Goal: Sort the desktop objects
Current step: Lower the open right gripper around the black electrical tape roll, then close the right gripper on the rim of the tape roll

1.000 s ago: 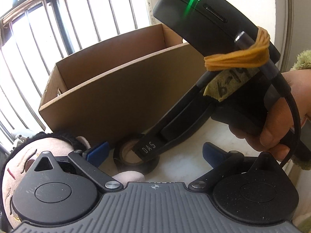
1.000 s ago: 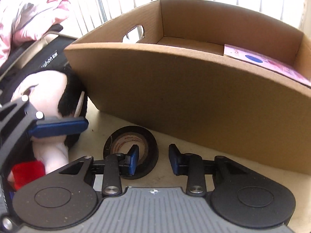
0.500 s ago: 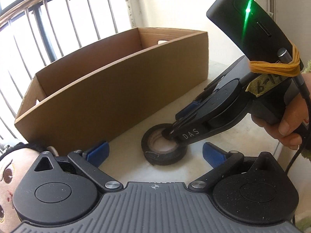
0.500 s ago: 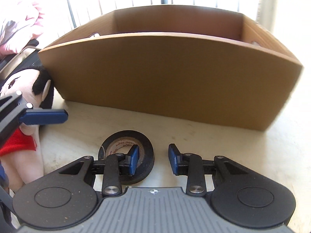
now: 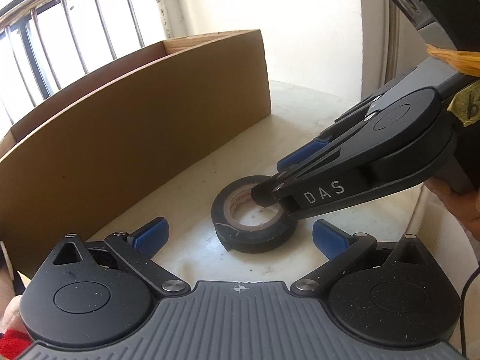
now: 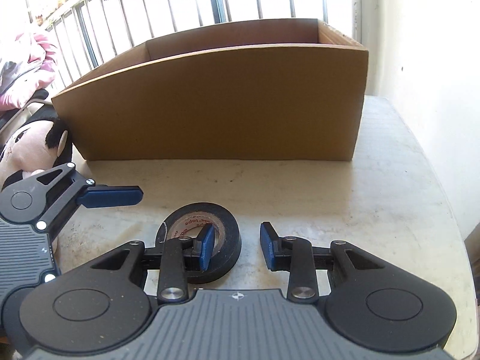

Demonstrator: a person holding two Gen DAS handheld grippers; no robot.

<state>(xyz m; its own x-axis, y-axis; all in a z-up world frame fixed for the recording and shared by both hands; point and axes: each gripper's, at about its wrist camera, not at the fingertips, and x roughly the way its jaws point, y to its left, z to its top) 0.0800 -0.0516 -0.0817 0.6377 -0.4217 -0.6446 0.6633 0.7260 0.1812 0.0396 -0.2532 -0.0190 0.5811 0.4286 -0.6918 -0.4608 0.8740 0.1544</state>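
A black tape roll [image 5: 255,240] [image 6: 210,208] lies flat on the pale table [image 6: 390,195], in front of the open cardboard box [image 5: 135,138] [image 6: 216,105]. My right gripper [image 6: 237,246] [image 5: 280,177] straddles the roll's right wall. One blue pad sits inside the hole, the other stands outside with a gap to the roll, so the jaws are narrow but open. My left gripper [image 5: 239,237] is wide open just short of the roll, touching nothing. One of its fingers [image 6: 111,196] shows at the left in the right wrist view.
A plush doll [image 6: 27,150] lies against the box's left end, with pink cloth [image 6: 27,60] and a black bag behind it. Window bars stand behind the box, a white wall [image 6: 435,60] to the right. The table's edge curves away at right. A hand [image 5: 459,204] holds the right gripper.
The roll has slid right along the box front, away from the doll, with the right gripper's finger hooked in its hole. The left gripper followed rightward. Neither gripper's jaw width changed.
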